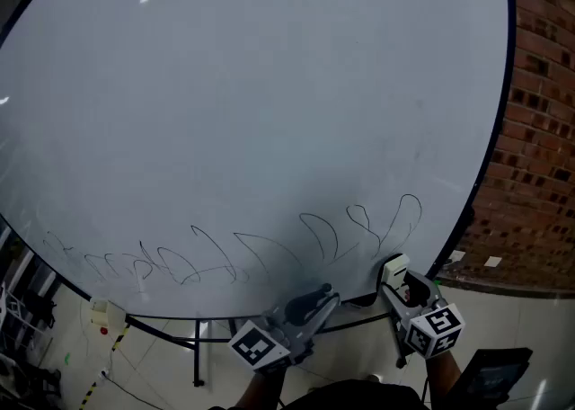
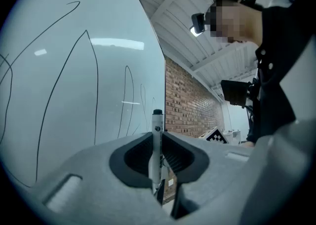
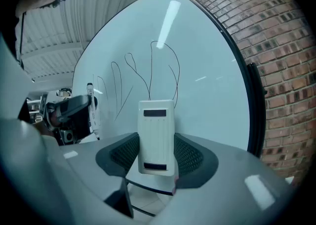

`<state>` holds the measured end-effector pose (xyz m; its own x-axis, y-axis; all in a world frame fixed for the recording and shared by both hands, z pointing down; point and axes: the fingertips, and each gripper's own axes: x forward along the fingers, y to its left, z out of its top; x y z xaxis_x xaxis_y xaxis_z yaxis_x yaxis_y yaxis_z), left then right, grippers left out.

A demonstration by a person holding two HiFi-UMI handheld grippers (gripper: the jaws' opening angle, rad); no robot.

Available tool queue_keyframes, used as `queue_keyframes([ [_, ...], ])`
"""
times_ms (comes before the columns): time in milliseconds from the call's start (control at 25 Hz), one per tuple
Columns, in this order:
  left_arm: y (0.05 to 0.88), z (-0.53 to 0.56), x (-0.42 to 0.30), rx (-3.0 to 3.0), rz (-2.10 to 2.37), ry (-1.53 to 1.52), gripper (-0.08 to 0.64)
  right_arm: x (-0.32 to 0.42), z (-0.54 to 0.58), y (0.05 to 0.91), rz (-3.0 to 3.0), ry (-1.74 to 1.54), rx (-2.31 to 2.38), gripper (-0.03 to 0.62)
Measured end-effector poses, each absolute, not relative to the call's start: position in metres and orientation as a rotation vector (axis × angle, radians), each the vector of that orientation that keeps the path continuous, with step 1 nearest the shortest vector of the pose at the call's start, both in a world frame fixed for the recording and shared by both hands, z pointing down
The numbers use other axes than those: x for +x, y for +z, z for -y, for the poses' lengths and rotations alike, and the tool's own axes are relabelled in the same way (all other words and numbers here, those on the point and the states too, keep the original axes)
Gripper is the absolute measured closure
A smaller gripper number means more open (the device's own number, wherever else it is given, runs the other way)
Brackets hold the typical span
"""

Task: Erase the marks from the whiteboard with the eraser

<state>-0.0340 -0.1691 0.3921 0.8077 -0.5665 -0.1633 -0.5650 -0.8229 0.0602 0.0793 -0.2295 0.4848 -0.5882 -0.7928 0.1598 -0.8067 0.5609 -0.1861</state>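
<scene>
Red brick wall (image 1: 539, 129) closes the room at 3 o'clock in our head view, and pale floor tiles (image 1: 153, 372) show at 7 o'clock beneath a dark metal stand (image 1: 198, 345). Most of what we see is the whiteboard (image 1: 269, 111), a smooth, glossy pale sheet in a thin dark frame that catches streaks of ceiling light. Its marks (image 1: 314, 237) are thin dark loops and slanted strokes strung along the lower edge from 7 to 5 o'clock. We hold the eraser (image 1: 395, 266) at 5 o'clock, right at the board's lower frame under the last loop. Whether it touches the board we cannot tell. In our right gripper view the eraser (image 3: 156, 137) is a white plastic block with rounded corners, fine ribs and a dark slot at each end. Its long axis runs out along the jaws and points to 12 o'clock, toward the loops. Our right hand-held gripper (image 1: 402, 284) is clamped on its two long sides with textured dark pads. Our left hand-held gripper (image 1: 319, 300), at 6 o'clock and well apart from the marks, is closed on a slim white marker (image 2: 157, 145) with a dark cap. That marker stands upright between the jaws, cap end toward 12 o'clock, beside the board's edge.
</scene>
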Motion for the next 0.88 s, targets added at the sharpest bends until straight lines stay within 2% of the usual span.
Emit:
queue_keyframes([
  [160, 0.393, 0.169, -0.035, 2.963, 0.946, -0.268, 0.497, 0.081, 0.237, 0.488, 2.685, 0.353, 1.41, 0.365],
  [600, 0.392, 0.17, -0.045, 2.951, 0.994, -0.258, 0.499, 0.153, 0.267, 0.477, 2.573, 0.382, 1.722, 0.365],
  [880, 0.393, 0.167, -0.055, 2.935, 1.018, -0.249, 0.497, 0.081, 0.253, 0.488, 2.622, 0.331, 1.581, 0.365],
])
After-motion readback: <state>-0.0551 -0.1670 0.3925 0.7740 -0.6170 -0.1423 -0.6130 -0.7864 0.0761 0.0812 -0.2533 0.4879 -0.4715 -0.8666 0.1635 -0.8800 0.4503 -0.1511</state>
